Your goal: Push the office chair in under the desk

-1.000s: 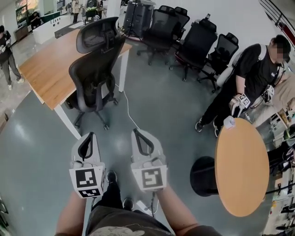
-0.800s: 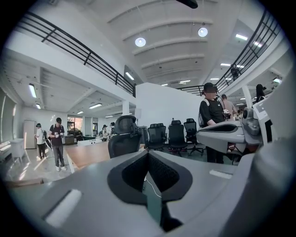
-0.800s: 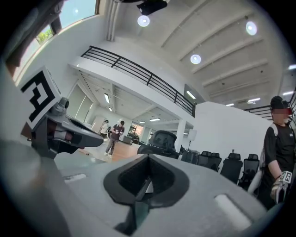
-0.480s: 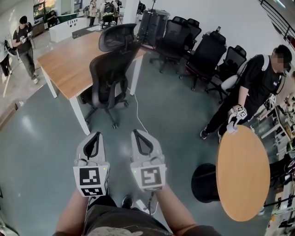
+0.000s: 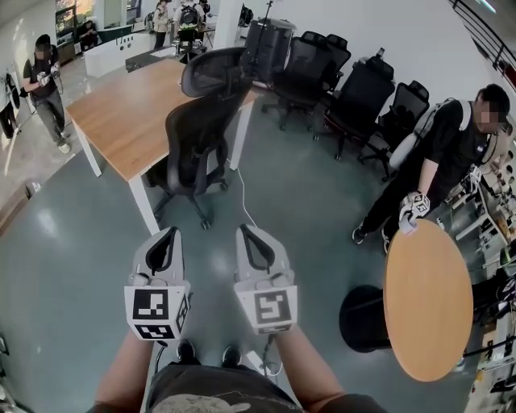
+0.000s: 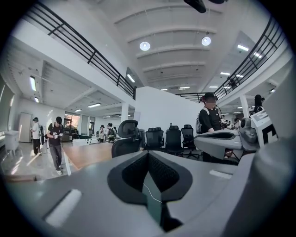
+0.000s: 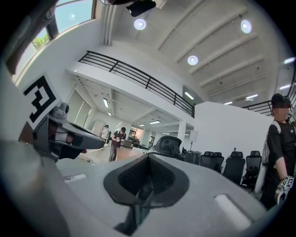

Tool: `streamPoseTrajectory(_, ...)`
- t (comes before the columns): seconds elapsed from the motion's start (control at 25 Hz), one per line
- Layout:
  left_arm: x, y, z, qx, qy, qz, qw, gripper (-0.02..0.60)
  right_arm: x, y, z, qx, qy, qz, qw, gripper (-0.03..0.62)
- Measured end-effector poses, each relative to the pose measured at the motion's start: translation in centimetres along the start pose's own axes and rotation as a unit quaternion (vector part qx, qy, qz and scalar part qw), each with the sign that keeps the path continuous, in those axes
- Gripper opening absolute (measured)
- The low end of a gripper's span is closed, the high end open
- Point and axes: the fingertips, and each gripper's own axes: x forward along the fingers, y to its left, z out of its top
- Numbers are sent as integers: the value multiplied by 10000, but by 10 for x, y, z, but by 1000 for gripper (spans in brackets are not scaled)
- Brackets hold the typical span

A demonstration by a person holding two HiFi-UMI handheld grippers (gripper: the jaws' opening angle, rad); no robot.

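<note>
Office chair (image 5: 196, 133) by desk (image 5: 121, 121) — well ahead of L gripper (image 5: 168, 232), R gripper (image 5: 244, 229)

no legible text, brand, number or sign found in any view. the only printed patterns are black-and-white square markers on the left cube (image 5: 151, 310) and the right cube (image 5: 272, 308). these are coded blocks, not lettering. coloured panels (image 5: 68, 10) at the far wall are too small to read.
</note>
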Motion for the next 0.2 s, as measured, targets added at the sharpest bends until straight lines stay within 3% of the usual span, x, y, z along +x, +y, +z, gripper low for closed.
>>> streamPoseTrajectory(0.2,2,9,5,77,-1,-89,9999,17,6,5,-8,261,205,-32,9994,-10)
